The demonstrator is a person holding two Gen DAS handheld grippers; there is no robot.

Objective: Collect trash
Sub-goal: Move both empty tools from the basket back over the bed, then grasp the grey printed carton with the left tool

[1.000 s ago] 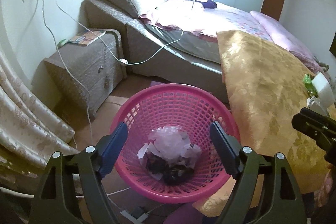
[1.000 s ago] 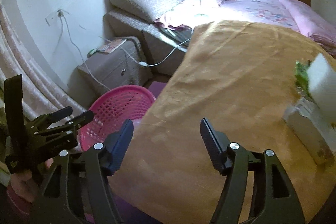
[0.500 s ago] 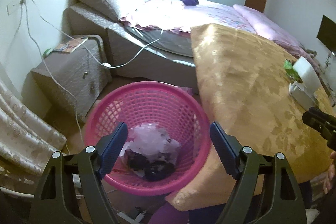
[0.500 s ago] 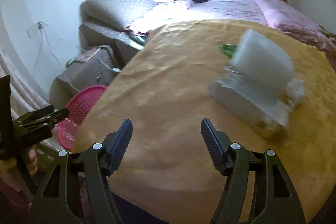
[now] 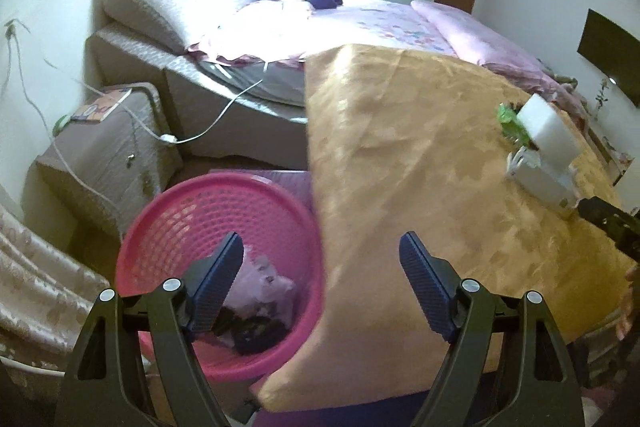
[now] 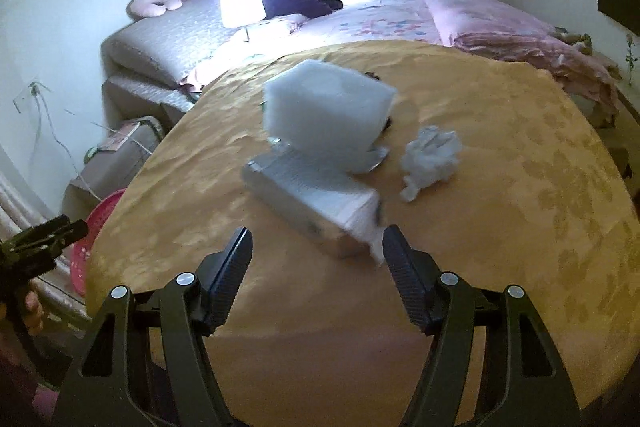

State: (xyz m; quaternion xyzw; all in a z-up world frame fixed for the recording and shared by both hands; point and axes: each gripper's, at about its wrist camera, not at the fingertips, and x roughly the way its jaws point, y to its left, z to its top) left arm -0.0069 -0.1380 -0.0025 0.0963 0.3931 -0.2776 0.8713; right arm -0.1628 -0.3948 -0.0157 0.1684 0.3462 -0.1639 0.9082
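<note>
Partial progress. The pink basket (image 5: 218,251) stands on the floor just off the left edge of the counter (image 5: 420,187), which is draped in a gold cloth; the basket already holds crumpled pale wrappers and some dark scraps at its bottom, so some trash counts as collected. Left tongs (image 5: 320,291) are released, jaws spread wide, nothing between them, hovering above the basket rim and the counter's left edge. Right tongs (image 6: 316,267) are likewise released and empty, aimed across the counter from its near edge. Still on the counter, all toward the middle in the right wrist view: a flat grey-white box (image 6: 312,199) lying just ahead of the right tongs; a white foam block (image 6: 326,115) resting on or against the box's far end; a crumpled white paper wad (image 6: 430,157) just beside the box on its right; a green wrapper (image 5: 510,123) behind the foam block, seen only in the left wrist view. A small dark item at the foam's far side is too blurred to identify. Judgement: task well short of done; at least the wad and wrapper remain, probably foam and box too. The box is nearest the right tongs and looks the likely next pick.
</note>
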